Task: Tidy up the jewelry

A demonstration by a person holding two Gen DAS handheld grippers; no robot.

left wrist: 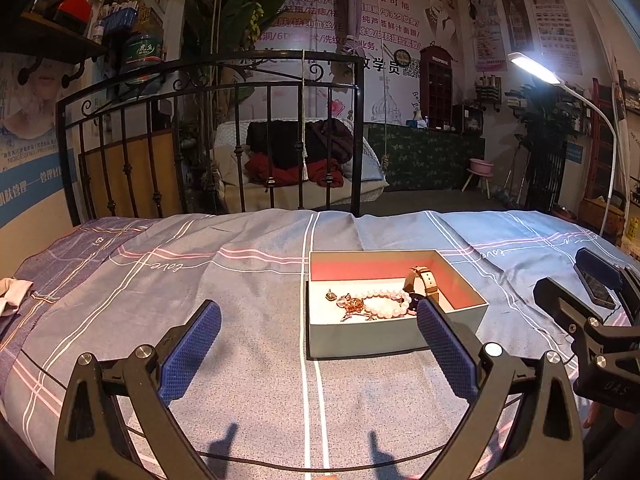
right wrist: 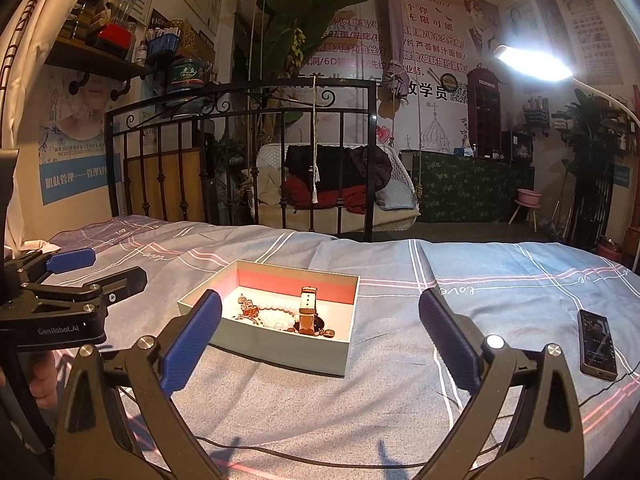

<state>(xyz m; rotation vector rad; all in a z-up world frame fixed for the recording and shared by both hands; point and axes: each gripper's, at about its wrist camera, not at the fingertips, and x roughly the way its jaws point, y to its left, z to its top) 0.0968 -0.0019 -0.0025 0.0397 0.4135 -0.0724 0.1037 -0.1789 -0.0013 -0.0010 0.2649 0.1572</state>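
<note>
An open grey box with pink inner walls sits on the plaid bedspread; it also shows in the right wrist view. Inside lie a white pearl bracelet, a rose-gold brooch, a small charm and a gold-strapped watch. In the right wrist view the watch stands upright beside the pearls. My left gripper is open and empty, just before the box's near left corner. My right gripper is open and empty, in front of the box.
A black phone with a cable lies on the bedspread right of the box. A black iron bed rail stands at the bed's far edge. A lit floor lamp hangs over the right side. A crumpled cloth lies at far left.
</note>
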